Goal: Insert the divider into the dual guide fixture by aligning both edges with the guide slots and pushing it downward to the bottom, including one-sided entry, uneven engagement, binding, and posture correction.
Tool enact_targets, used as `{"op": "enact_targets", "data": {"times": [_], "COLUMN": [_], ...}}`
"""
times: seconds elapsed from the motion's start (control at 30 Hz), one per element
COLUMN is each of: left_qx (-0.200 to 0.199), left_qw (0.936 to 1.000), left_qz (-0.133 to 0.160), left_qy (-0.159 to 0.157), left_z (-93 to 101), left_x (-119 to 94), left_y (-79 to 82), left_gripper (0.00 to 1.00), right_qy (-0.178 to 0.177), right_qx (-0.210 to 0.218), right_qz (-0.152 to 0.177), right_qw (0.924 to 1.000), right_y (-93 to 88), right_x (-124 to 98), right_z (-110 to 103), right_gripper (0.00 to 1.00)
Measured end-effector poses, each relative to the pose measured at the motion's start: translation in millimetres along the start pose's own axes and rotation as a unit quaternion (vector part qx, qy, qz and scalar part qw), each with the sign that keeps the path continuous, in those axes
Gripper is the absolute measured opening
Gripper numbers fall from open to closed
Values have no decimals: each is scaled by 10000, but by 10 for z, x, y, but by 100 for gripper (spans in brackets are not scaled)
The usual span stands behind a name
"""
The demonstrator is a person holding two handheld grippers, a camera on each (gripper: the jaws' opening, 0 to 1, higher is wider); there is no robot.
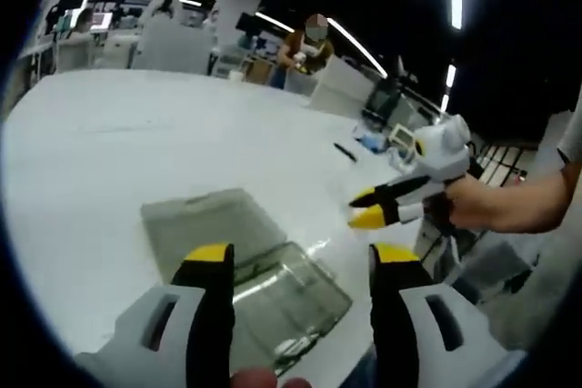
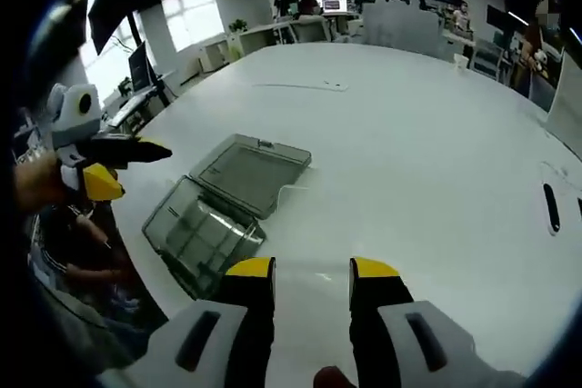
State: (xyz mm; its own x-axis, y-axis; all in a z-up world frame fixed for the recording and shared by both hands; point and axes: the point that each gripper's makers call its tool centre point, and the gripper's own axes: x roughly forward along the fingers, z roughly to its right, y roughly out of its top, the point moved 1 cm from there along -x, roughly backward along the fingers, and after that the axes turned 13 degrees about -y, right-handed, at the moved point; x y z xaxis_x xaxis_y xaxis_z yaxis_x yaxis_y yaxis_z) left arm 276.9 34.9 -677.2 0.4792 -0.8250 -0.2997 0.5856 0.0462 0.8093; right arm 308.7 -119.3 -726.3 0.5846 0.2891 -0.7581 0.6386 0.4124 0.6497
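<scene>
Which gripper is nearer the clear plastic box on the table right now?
Left. The left gripper hovers right over the clear box, jaws apart with nothing between them. The right gripper hangs off to the box's side, above the white table, also empty.

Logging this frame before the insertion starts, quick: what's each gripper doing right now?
Left gripper: open, holding nothing, above the clear case.
Right gripper: open, holding nothing, over the white table.

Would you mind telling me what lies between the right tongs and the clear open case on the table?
Nothing: in the right gripper view only bare white table separates the right tongs from the clear case, which lies open and flat.
</scene>
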Motion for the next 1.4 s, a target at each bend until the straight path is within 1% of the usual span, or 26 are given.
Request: {"op": "enact_targets", "data": {"times": [0.07, 0.13, 0.23, 0.43, 0.6, 0.83, 0.9, 1.1, 1.13, 1.4], "left_qx": [-8, -4, 11, -101, -136, -219, -254, -317, -376, -435], "left_qw": [9999, 9998, 9997, 9994, 9989, 9984, 9981, 9975, 9970, 9964], "left_qz": [-54, -36, -25, 86, 171, 277, 313, 399, 438, 480], "left_qy": [-97, -178, -226, -321, -414, -450, -459, -491, -510, -545], "left_z": [23, 46, 80, 126, 199, 258, 278, 310, 321, 364], "left_x": [46, 72, 108, 193, 276, 379, 409, 453, 460, 503], "left_y": [-20, -12, 8, 45, 98, 150, 165, 205, 218, 242], "left_gripper": [53, 49, 47, 40, 38, 32, 32, 28, 28, 24], "right_qy": [-9, -21, -8, 22, 67, 174, 205, 282, 295, 380], "right_qx": [3, 5, 4, -33, -66, -133, -154, -185, -163, -218], "right_qz": [38, 95, 144, 234, 288, 375, 396, 441, 462, 492], "right_qw": [10000, 10000, 9999, 9997, 9995, 9991, 9989, 9985, 9984, 9978], "right_y": [23, 48, 70, 116, 140, 183, 193, 209, 221, 256], "right_x": [-17, -30, -49, -89, -117, -166, -173, -190, -193, -223], "right_z": [-26, -47, -85, -141, -193, -277, -305, -360, -370, -442], "right_gripper": [27, 27, 27, 27, 27, 27, 27, 27, 27, 27]}}
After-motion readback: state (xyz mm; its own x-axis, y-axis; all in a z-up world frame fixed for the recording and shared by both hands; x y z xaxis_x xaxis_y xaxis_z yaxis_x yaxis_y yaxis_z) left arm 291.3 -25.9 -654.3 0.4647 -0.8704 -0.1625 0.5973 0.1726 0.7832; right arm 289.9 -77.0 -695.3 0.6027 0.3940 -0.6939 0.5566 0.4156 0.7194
